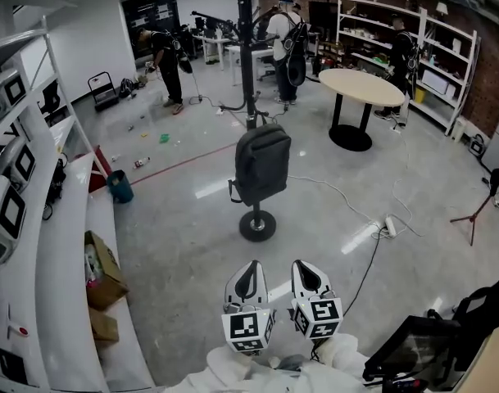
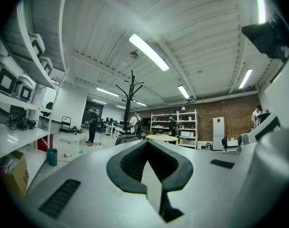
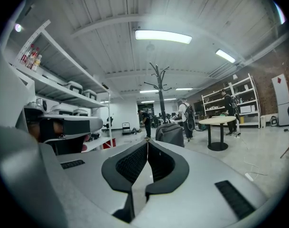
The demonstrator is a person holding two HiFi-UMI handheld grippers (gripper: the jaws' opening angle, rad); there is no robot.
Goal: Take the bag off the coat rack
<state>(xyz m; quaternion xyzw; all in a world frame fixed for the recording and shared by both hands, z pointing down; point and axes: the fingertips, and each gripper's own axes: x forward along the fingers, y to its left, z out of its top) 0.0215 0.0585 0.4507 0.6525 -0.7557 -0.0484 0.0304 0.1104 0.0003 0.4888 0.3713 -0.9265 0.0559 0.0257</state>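
Bottom centre of head view: left gripper (image 1: 249, 267) and right gripper (image 1: 306, 266) side by side, pointing level, each with jaws pressed together, nothing between. Mid-frame, well apart from both: dark bag (image 1: 262, 164) hanging on coat rack (image 1: 247, 56), above round base (image 1: 257, 225). Upper right: round table (image 1: 362, 87), shelving (image 1: 446, 47) beyond. Step in hand looks like approach. Next move likely calls for closing gap, parting jaws, gripping bag near top, lifting it clear of rack.

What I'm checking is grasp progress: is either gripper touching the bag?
Apart. The head view shows bare floor between the bag, hanging on the rack, and both the left gripper and the right gripper.
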